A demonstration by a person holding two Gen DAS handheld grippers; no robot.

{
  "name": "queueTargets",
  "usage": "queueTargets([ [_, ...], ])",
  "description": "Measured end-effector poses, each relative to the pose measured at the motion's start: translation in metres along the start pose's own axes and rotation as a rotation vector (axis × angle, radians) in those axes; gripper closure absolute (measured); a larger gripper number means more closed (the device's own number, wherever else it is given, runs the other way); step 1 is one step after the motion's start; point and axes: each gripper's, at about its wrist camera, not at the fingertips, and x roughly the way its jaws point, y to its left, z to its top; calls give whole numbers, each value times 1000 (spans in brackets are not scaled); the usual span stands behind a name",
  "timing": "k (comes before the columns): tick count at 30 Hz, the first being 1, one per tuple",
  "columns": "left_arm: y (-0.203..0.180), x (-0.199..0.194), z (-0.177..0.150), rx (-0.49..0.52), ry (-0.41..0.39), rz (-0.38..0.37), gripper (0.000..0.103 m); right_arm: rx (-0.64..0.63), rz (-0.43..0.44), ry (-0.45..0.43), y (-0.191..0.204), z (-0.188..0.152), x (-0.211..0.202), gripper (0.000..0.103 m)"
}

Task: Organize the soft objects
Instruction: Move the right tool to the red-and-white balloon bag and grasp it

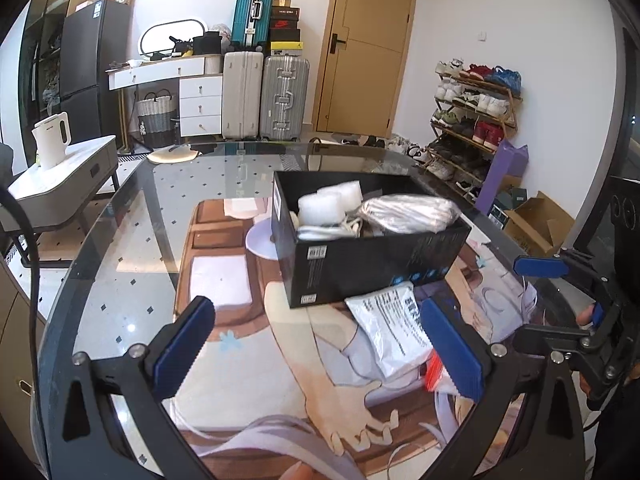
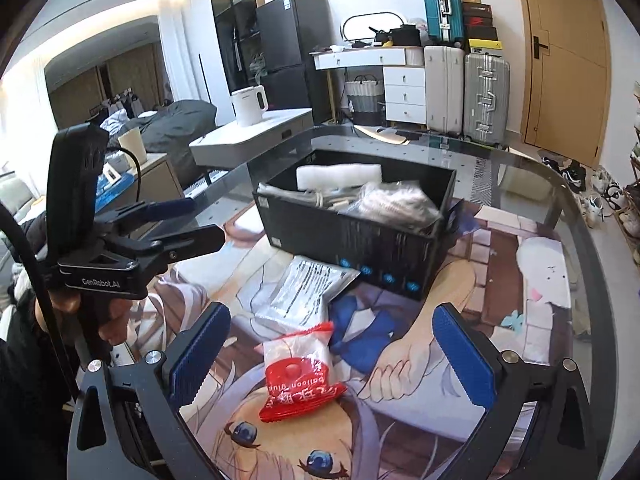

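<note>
A black box (image 1: 372, 268) stands on the glass table and holds white foam pieces (image 1: 320, 206) and a silvery plastic bag (image 1: 408, 212); it also shows in the right wrist view (image 2: 352, 236). A white printed pouch (image 1: 388, 330) lies in front of the box, also seen in the right wrist view (image 2: 308, 292). A red-and-clear balloon bag (image 2: 300, 372) lies nearer, its corner showing by my left finger (image 1: 434, 372). My left gripper (image 1: 316, 350) is open and empty, short of the pouch. My right gripper (image 2: 332, 354) is open, its fingers either side of the balloon bag.
The round glass table (image 1: 120, 240) covers an anime-print rug. A side table with a white kettle (image 1: 52, 140) stands left. Suitcases (image 1: 264, 96), a dresser and a door are behind; a shoe rack (image 1: 472, 120) and cardboard boxes are right.
</note>
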Motion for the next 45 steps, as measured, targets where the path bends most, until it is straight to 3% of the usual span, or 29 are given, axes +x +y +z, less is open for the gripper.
queueTargets([
  [9,-7,2,-12,32,16,44,0,-20,-22,81,-1,-18,23,0],
  [18,-6,11,-16,-2,70,32,0,-20,-9,142,-2,-33,40,0],
  [32,-18,20,-24,49,85,-1,0,-44,-34,165,6,-37,52,2],
  [38,-17,24,-26,47,107,2,0,-67,-46,157,11,-37,54,24],
  [45,-20,27,-28,66,113,11,0,-90,-18,151,10,-40,49,42],
])
